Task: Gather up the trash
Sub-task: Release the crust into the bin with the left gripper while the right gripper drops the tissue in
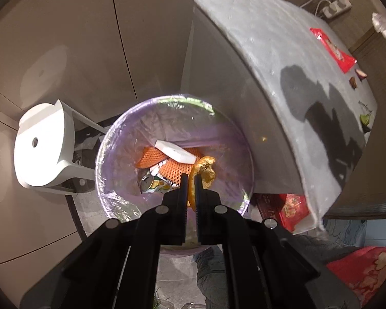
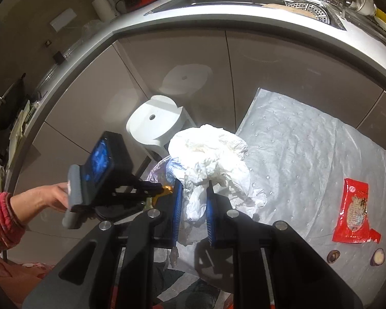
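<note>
Beige cabinet doors back the left wrist view, where the left gripper [image 1: 191, 180] pinches a limp yellow-orange peel [image 1: 205, 171] above a round bin lined with clear film [image 1: 115, 139], beside a white plastic stool [image 1: 42, 144]. Right wrist view: the right gripper [image 2: 193, 193] clamps a crumpled white paper wad [image 2: 211, 157] at the near-left edge of the dimpled grey table cover [image 2: 296, 141]; a glossy red snack wrapper [image 2: 353, 211] lies far right.
</note>
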`<state>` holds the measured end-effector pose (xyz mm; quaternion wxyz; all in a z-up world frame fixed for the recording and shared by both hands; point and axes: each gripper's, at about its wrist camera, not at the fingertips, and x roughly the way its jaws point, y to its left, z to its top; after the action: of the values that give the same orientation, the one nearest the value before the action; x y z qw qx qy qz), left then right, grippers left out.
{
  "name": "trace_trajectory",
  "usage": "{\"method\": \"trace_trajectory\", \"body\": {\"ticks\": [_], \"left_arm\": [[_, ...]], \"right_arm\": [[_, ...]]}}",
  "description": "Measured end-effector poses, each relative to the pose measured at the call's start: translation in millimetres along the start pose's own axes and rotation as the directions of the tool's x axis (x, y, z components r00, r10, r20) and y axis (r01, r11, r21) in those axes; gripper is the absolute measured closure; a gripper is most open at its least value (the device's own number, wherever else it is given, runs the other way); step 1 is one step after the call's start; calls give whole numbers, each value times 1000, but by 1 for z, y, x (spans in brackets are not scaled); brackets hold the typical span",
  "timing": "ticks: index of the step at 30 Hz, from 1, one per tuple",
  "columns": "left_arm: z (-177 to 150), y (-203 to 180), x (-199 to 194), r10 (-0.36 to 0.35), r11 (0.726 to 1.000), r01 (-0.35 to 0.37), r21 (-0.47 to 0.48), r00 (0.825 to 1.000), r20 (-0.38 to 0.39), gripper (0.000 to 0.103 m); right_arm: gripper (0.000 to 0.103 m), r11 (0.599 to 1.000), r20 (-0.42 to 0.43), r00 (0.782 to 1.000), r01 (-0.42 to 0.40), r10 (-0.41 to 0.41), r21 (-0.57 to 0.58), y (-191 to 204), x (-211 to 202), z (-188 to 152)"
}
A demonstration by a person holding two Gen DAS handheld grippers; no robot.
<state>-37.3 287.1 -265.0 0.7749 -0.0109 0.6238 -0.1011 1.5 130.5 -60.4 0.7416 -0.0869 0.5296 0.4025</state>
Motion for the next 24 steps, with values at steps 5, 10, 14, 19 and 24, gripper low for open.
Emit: {"method": "trace_trajectory", "body": {"ticks": [5, 10, 14, 19, 24], "left_arm": [[-6, 1, 42, -16, 997, 20, 68, 998, -58, 98], [-4, 8, 58, -32, 997, 38, 74, 996, -88, 94], [-4, 13, 47, -1, 998, 4, 60, 999, -45, 42], [-4, 10, 25, -9, 996, 10, 84, 1000, -17, 42], [-11, 3, -37, -12, 995, 5, 103, 998, 69, 36]], "right_arm": [[86, 1000, -29, 999, 23, -22, 19, 6, 13, -4], [86, 999, -42, 999, 31, -29, 42, 11, 21, -8], [86, 998, -51, 998, 33, -30, 48, 16, 28, -9], [85, 998, -54, 998, 29, -27, 48, 22, 32, -8], [84, 999, -75, 997, 27, -24, 35, 26, 47, -7]]}}
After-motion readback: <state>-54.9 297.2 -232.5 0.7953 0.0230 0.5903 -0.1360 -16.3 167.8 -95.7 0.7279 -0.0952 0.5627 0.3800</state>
